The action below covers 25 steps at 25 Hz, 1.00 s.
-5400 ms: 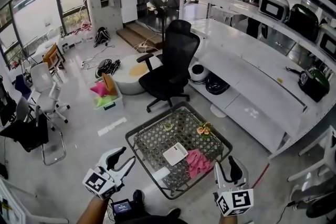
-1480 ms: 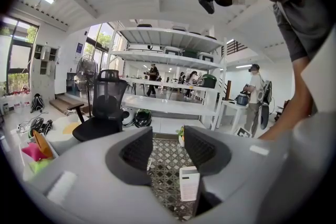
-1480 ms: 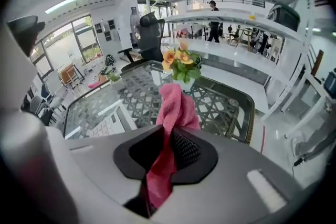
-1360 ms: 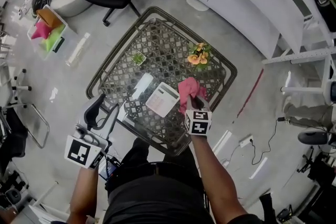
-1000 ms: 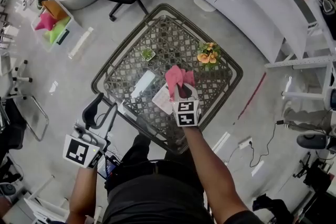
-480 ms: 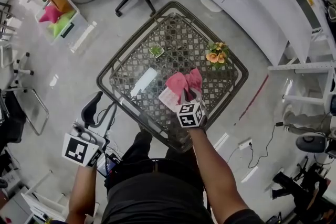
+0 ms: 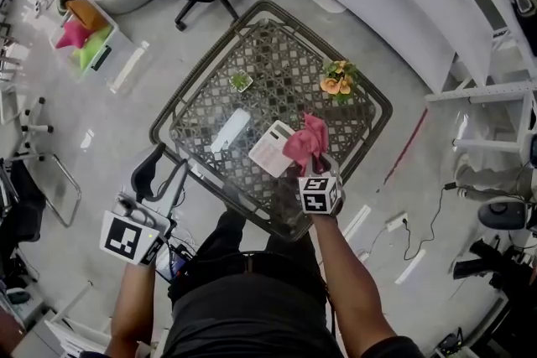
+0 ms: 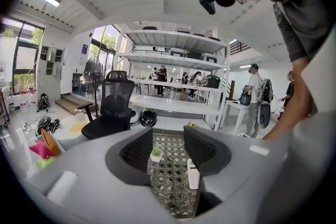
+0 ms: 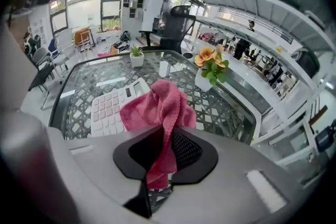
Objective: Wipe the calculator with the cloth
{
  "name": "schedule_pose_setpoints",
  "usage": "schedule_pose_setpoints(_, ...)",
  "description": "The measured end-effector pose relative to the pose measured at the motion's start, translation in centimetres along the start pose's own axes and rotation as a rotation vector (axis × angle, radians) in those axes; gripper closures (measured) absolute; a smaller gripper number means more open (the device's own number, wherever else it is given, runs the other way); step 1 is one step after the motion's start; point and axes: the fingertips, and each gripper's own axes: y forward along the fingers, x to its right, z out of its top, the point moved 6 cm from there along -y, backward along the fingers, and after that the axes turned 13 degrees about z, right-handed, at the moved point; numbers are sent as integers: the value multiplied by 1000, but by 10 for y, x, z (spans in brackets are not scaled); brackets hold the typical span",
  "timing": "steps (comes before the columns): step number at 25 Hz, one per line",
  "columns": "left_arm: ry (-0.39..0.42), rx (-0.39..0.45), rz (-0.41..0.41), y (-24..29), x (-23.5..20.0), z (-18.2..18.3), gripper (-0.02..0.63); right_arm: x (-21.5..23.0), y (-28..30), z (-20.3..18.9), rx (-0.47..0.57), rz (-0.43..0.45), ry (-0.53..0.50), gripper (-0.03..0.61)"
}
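The right tongs [image 9: 167,157] were pinched shut on the pink cloth [image 9: 157,107]. One end of the cloth was squeezed between the two jaws, and the rest bunched up in front of them. The left tongs [image 8: 168,152] were wide open with nothing in them, held off to the side, away from the tabletop [image 7: 285,80].

The white calculator [image 9: 110,107] lay flat on the tabletop, near the side closest to the person. The cloth sat over its right edge. I could not tell for sure if it was pressing down or only hanging there.

A few things could have gone wrong from here.

- Nothing was holding the calculator down. The top looked like smooth glass over a metal pattern, so a hard push could have slid the calculator along, maybe off the near edge.
- The tongs held only a small part of the cloth. A strong rub might have pulled it free.
- If the tongs went too low, their hard tips – not the soft cloth – could have bumped the keys or scratched the little screen.
- The pot of orange flowers [image 9: 210,68] stood near on the right. A big, wide swipe could have knocked it over.

The open left tongs looked free to hold the calculator steady, and that would likely have helped.
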Motion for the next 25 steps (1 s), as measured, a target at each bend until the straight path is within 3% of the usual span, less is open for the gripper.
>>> schedule_pose_setpoints(6, 13, 4, -10, 5, 1, 1, 416, -1, -18, 5, 117, -26, 283, 530)
schedule_pose_setpoints(11, 32, 18, -5, 4, -3, -3, 417, -12, -1, 2, 132, -21, 457, 531)
schedule_pose_setpoints(19, -15, -14, 21, -16, -29, -14, 416, -53, 29, 30, 77, -2, 448, 530)
schedule_pose_setpoints(25, -23, -5, 49, -14, -26, -17, 416, -43, 37, 40, 56, -44, 409, 529)
